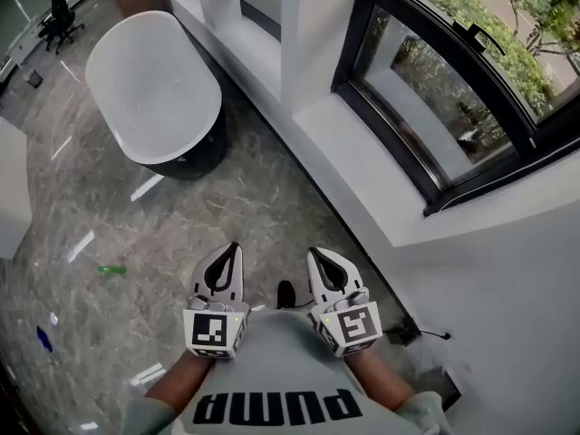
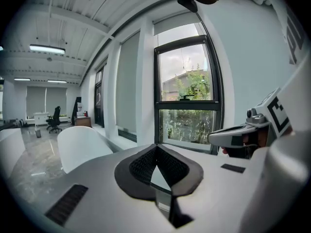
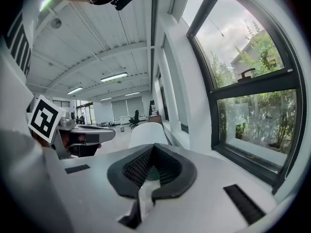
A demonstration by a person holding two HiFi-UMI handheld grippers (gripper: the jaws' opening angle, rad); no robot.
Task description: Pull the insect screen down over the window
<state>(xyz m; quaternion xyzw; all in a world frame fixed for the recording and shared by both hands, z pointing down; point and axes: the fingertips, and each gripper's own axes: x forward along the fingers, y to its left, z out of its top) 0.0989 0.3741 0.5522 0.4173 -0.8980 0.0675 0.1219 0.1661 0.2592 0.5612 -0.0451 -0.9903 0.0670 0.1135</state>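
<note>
Window point(image 1: 453, 98), black-framed, set in the white wall at upper right of the head view, above a white sill point(image 1: 362, 157); a black handle point(image 1: 480, 36) sits on its frame, and green foliage shows through the glass. No view lets an insect screen be told apart from the panes. Both gripper views face the same window point(image 2: 187, 101) point(image 3: 252, 101) from well back in the room.

Left gripper point(image 1: 232, 250): jaws closed tip to tip, nothing between them, as its own view confirms point(image 2: 156, 148). It is held low in front of the person's grey shirt point(image 1: 272, 379), pointing slightly downward.

Right gripper point(image 1: 314, 256): jaws likewise closed and empty point(image 3: 153, 149), just beside the left gripper and parallel to it. Each gripper appears at the edge of the other's view point(image 2: 243, 136) point(image 3: 82, 135).

Surroundings: grey marble floor point(image 1: 236, 198); a white oval freestanding bathtub point(image 1: 154, 89) at upper left, well apart from the grippers; a black office chair point(image 1: 62, 14) in the far corner; a small green object point(image 1: 112, 269) and a small blue object point(image 1: 43, 338) lying on the floor at left.
</note>
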